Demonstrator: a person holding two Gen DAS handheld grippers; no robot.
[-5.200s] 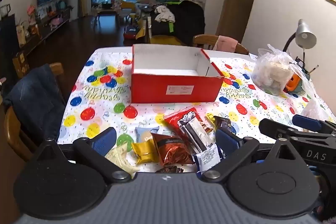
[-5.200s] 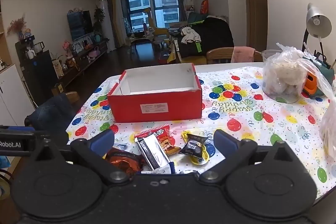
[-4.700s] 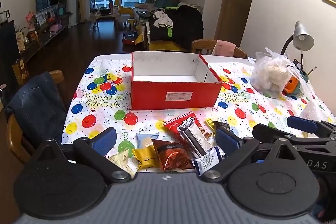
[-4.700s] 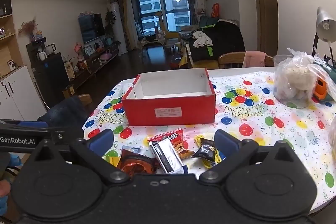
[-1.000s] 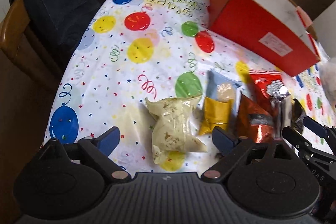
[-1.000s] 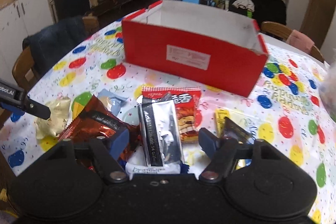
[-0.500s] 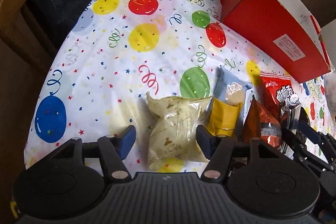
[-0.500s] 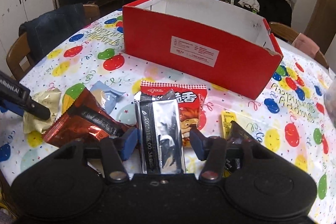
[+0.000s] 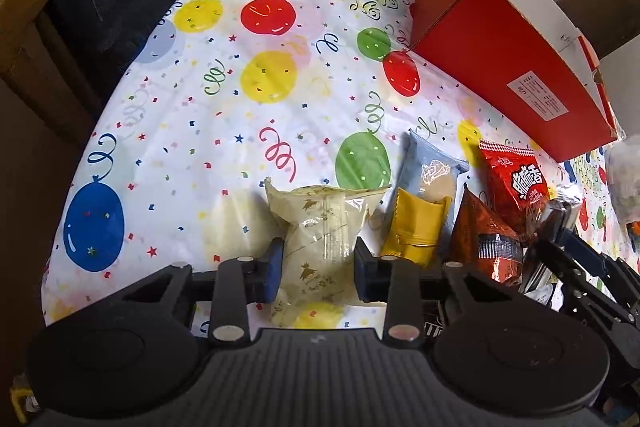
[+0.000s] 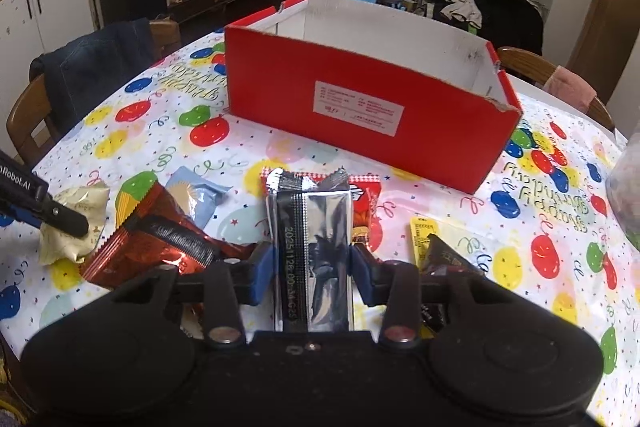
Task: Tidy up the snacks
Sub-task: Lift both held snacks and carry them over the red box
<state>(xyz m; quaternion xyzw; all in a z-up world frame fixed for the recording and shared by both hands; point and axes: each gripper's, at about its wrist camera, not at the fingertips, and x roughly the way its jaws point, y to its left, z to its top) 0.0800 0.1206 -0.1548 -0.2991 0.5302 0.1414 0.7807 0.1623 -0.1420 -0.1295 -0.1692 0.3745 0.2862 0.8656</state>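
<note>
A cream snack packet point(image 9: 320, 227) lies near the table's front edge. My left gripper point(image 9: 318, 267) is closing on it, and both pads press its sides. In the right wrist view my right gripper point(image 10: 312, 267) is closing on a silver foil packet point(image 10: 312, 227), pads against its edges. The open red box point(image 10: 360, 107) stands behind the snacks. Loose around it lie a yellow packet point(image 9: 416, 227), a pale blue packet point(image 9: 436, 167), a brown-red foil packet point(image 10: 160, 231), a red packet point(image 9: 516, 179) and a dark packet on a yellow one point(image 10: 436, 247).
A wooden chair with a denim jacket point(image 10: 92, 75) stands at the table's left edge. Another chair with a pink cloth point(image 10: 568, 87) is behind the box. A plastic bag point(image 10: 628, 187) sits at the far right. The balloon tablecloth point(image 9: 260, 75) is bare left of the box.
Both grippers' jaws have narrowed from wide apart onto their packets: the left onto the cream one, the right onto the silver one. Neither hand has shifted much.
</note>
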